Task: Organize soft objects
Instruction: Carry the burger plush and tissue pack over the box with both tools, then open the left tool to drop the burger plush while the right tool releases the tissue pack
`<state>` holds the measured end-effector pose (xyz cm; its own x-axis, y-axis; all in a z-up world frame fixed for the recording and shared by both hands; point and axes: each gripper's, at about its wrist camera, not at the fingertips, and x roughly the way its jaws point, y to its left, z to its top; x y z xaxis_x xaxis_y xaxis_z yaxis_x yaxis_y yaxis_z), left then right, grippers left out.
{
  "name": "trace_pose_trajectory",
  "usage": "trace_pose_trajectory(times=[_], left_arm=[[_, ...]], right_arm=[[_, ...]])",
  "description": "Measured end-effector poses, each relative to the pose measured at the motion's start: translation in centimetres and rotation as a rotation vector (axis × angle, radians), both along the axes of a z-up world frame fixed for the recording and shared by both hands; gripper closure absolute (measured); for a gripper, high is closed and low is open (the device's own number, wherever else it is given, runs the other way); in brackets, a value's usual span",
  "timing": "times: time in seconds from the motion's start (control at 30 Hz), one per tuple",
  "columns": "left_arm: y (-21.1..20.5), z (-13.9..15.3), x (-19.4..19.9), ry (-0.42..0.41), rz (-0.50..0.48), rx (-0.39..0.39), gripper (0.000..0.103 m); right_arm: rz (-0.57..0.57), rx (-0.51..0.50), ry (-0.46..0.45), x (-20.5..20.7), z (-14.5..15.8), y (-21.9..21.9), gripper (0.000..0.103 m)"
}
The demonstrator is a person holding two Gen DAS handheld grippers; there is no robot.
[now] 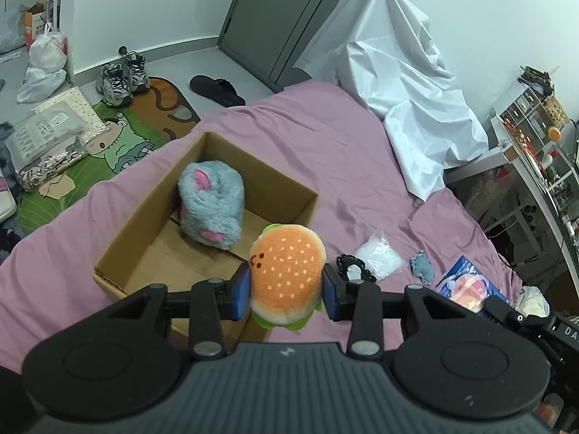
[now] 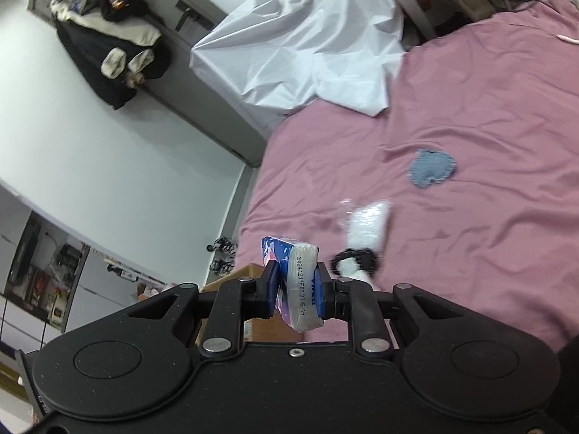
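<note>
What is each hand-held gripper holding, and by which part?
Left hand-held gripper grips the burger plush by its two sides, low on the bun. Right hand-held gripper clamps the tissue pack across its flat faces.

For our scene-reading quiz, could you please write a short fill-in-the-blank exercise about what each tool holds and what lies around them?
1. The left tool is shut on a plush shaped like a ____.
2. The grey plush lies inside the ____ box.
3. The right tool grips a pack of ____.
4. The small blue denim piece lies on the ____ bedsheet.

Missing words: hamburger; cardboard; tissues; pink
</note>
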<state>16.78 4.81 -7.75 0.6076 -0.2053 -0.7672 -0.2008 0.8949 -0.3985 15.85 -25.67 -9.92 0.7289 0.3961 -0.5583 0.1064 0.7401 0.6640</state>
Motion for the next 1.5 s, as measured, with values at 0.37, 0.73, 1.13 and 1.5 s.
trace_pose_trajectory(times=[0.37, 0.73, 1.13, 1.5], left_arm=[[3.8, -0.2, 0.7, 0.016, 0.054, -0.002, 0.064], [5.8, -1.6, 2.4, 0.059, 0.072, -0.010, 0.063], [7.0, -4.7, 4.3, 0.137, 0.096, -0.024, 0.063], [7.6, -5.6, 5.9, 0.182, 0.110, -0.007, 0.038]], right_arm=[[0.086, -0.017, -0.009, 2.1, 0.8, 4.9, 0.083], [0.139, -0.026, 0.025, 4.1, 0.3, 8.4, 0.082], [0.166, -0.036, 0.087, 6.5, -1.3, 11.1, 0.082], [0.159, -0.041, 0.160, 8.4, -3.5, 12.5, 0.081]])
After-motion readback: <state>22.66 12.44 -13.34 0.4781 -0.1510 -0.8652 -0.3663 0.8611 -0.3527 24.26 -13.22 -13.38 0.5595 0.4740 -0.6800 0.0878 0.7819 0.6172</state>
